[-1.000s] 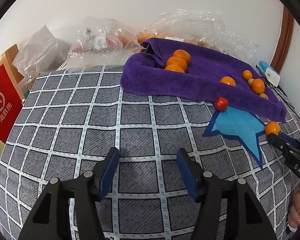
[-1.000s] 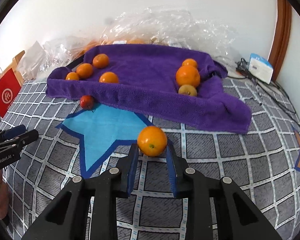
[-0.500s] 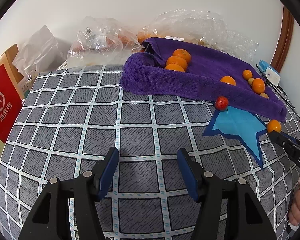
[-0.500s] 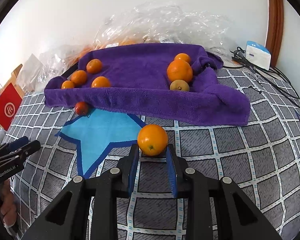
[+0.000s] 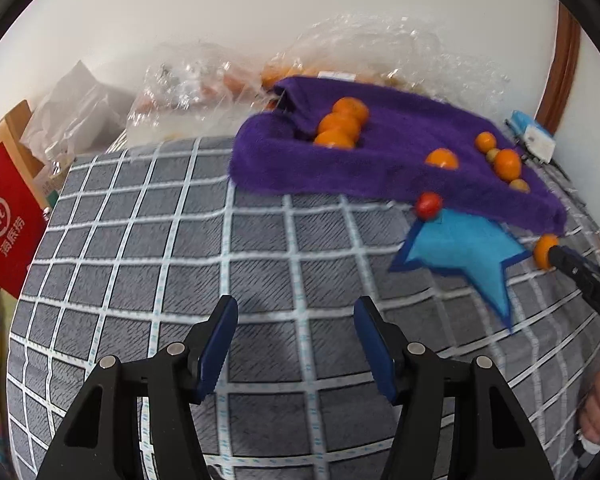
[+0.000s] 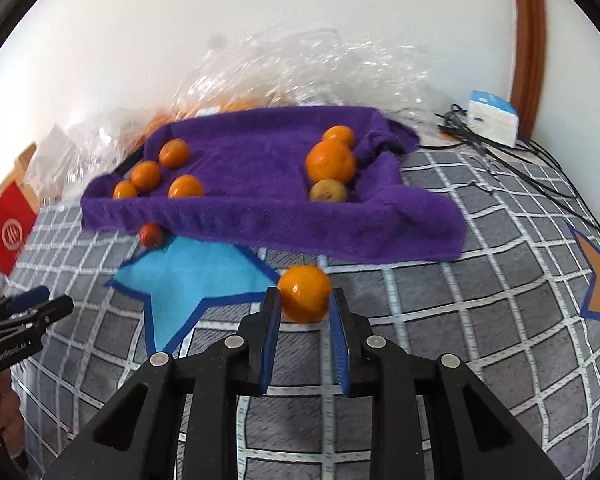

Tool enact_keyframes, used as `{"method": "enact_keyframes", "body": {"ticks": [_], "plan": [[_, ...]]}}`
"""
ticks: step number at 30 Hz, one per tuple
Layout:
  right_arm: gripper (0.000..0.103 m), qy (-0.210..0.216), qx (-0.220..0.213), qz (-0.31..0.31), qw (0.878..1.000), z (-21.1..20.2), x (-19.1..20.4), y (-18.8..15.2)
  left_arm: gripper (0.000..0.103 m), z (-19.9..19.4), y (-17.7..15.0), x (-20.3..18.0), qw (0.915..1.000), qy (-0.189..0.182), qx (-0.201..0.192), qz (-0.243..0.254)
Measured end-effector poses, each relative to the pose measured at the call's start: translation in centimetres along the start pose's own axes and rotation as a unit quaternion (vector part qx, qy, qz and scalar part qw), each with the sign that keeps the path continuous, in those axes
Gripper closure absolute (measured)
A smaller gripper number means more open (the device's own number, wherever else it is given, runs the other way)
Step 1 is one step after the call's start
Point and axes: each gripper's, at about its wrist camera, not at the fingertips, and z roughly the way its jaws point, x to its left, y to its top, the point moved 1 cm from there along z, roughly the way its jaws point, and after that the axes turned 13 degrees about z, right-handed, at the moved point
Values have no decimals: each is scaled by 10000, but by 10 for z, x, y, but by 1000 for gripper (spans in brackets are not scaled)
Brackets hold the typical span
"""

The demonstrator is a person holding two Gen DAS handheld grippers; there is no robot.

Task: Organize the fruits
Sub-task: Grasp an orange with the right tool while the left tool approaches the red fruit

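Right wrist view: checked grey cloth (image 6: 480, 320) lies bare on the near right, and the purple towel (image 6: 260, 220) crosses the far side, its front edge folded over, with oranges (image 6: 331, 160) inside. A blue star patch (image 6: 188, 280) sits beside it. The right gripper (image 6: 305, 308) is clamped on an orange (image 6: 304, 294) just short of that edge. The left gripper (image 5: 296, 344), fingers wide apart, hangs over bare cloth. A red box (image 5: 4, 220) carries a round logo and Chinese characters; the grippers read "GenRobot.AI" and "DAS"
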Motion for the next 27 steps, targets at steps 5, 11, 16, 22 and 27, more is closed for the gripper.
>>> {"method": "enact_keyframes", "body": {"ticks": [5,11,16,22,27], "plan": [[85,-114,-67,-62,9999,-4,-11,8,45,0,26,-17,9996,-273,-114,-2],[77,198,-11,-59,9998,-1,-15,6,46,18,49,-47,9987,-477,-149,84],[66,164,102,-121,9997,8,-13,3,54,34,65,-62,9980,-611,-125,103],[66,99,224,-93,9997,14,-14,1,72,52,68,-70,9982,-586,-129,62],[64,255,209,236,9992,13,-26,5,81,52,63,-70,9973,-645,-322,134]]}}
